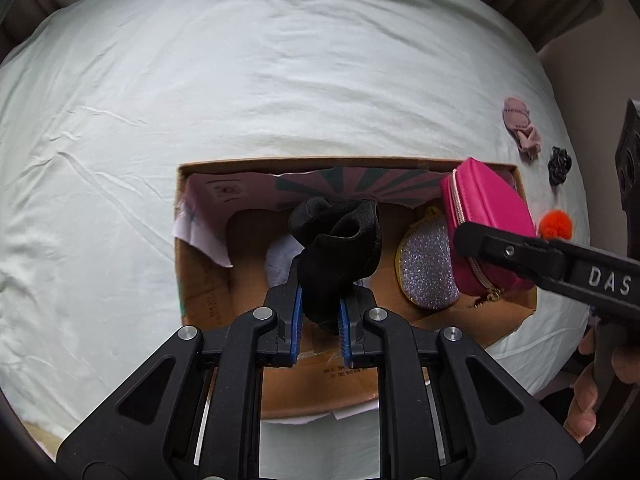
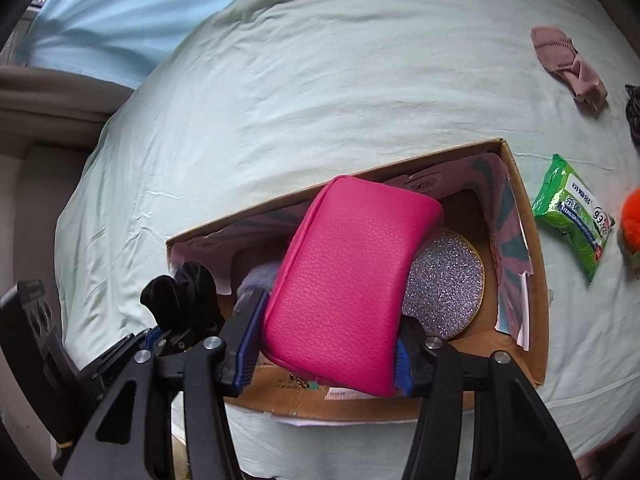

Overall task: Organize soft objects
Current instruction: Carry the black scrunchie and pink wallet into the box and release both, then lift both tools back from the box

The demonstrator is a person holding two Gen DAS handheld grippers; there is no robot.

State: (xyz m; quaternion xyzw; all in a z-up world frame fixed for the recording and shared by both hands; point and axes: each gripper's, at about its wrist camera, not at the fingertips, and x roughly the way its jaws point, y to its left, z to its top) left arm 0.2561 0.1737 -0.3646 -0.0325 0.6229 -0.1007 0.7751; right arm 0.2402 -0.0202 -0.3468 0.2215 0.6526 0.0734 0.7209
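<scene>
Left wrist view: we found a bed (image 1: 200, 92) under a wrinkled pale green sheet, with brown curtains behind it. An open cardboard box (image 1: 208, 292) lay on the sheet. Inside we noted a glittery silver pouch (image 1: 428, 268) and something white and fluffy (image 1: 280, 260), only partly visible. The left gripper (image 1: 320, 312) hung over the box, its jaws pinching a black sock (image 1: 340, 248). A pink zip pouch (image 1: 488, 216) stood over the box's right end, gripped by the right gripper's finger (image 1: 504, 252). Beyond the box lay a mauve cloth (image 1: 522, 128), a black hair claw (image 1: 559, 166) and an orange pom-pom (image 1: 556, 224).

Right wrist view: we saw the right gripper (image 2: 326, 356) with jaws part spread, pressing both sides of the pink zip pouch, held above the box interior. The glittery pouch lay beneath it. A green pack of wipes (image 2: 572, 216) lay on the sheet just right of the box. A pale blue fabric (image 2: 120, 12) lay past the bed's far edge.
</scene>
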